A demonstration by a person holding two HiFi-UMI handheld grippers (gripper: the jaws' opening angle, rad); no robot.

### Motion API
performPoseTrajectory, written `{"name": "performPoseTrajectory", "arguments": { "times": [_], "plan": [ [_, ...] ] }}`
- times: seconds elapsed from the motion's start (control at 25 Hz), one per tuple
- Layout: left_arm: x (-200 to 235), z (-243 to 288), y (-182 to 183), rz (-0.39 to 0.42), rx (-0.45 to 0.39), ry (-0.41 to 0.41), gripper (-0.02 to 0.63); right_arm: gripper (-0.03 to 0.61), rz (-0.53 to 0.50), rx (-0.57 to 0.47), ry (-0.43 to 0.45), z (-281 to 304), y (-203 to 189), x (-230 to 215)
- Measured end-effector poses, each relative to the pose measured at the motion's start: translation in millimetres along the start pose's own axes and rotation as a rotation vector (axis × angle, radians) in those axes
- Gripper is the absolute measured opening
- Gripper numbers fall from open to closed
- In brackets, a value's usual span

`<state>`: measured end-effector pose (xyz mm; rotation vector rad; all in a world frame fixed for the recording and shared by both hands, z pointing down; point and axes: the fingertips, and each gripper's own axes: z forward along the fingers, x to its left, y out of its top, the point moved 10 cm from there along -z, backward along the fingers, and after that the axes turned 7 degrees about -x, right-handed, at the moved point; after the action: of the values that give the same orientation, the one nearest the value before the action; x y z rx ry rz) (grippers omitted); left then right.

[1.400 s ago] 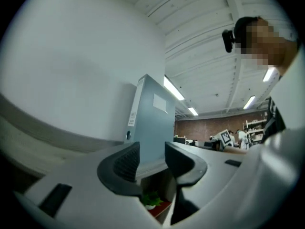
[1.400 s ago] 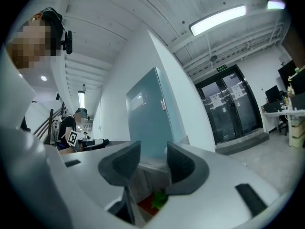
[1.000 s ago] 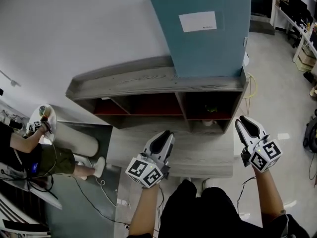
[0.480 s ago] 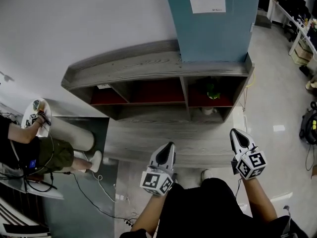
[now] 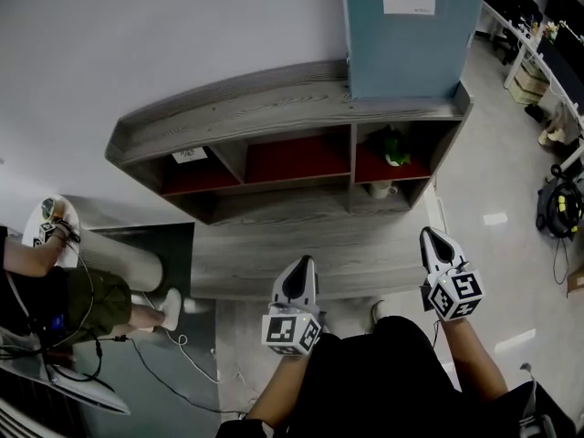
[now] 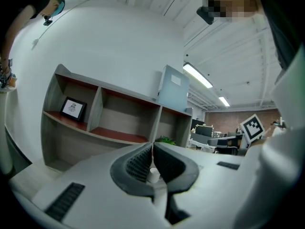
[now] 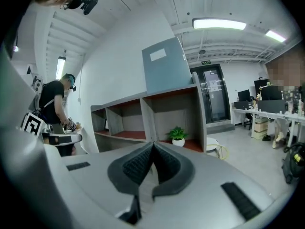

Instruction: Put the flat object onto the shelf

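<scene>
— White wall (image 5: 137,35) at the back, grey floor (image 5: 511,181) below. First entry?
— One grey wooden shelf (image 5: 246,117), open compartments with red floors. It sits higher in the head view than a second ago, and more of its inside shows.
— And the tools?
— Entry two, left gripper (image 5: 304,263): jaws clenched together, nothing between them. Entry three, right gripper (image 5: 429,235): likewise pressed closed and empty. Both have drawn back from the shelf and now lie lower and nearer the person's body. A second ago their jaws stood slightly apart.
— Location of the flat object?
— The flat object (image 5: 411,35) is blue-grey with a white label. It stands upright on the shelf's top board at the right end, against the wall, well apart from both grippers.
— Compartment contents?
— Left compartment: one small framed picture (image 6: 72,109). Right compartment: one green plant (image 7: 177,136) in a white pot.
— Anything else?
— One second person (image 5: 73,290) at the left edge.
</scene>
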<state>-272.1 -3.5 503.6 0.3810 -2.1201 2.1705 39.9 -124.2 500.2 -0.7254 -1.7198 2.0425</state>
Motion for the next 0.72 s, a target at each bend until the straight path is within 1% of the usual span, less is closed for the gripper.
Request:
{"name": "performPoseTrajectory", "arguments": {
  "times": [0.12, 0.4, 0.72],
  "plan": [
    [13, -9, 4, 0.01, -0.001, -0.019, 0.017, 0.0, -0.022, -0.019, 0.007, -1, -1, 24],
    [37, -19, 9, 0.027, -0.017, -0.068, 0.017, -0.002, -0.067, -0.044, -0.013, -3, 0, 67],
    [51, -32, 13, 0.013, -0.018, -0.116, 0.017, -0.002, -0.101, -0.065, -0.058, -15, 2, 94]
  ]
}}
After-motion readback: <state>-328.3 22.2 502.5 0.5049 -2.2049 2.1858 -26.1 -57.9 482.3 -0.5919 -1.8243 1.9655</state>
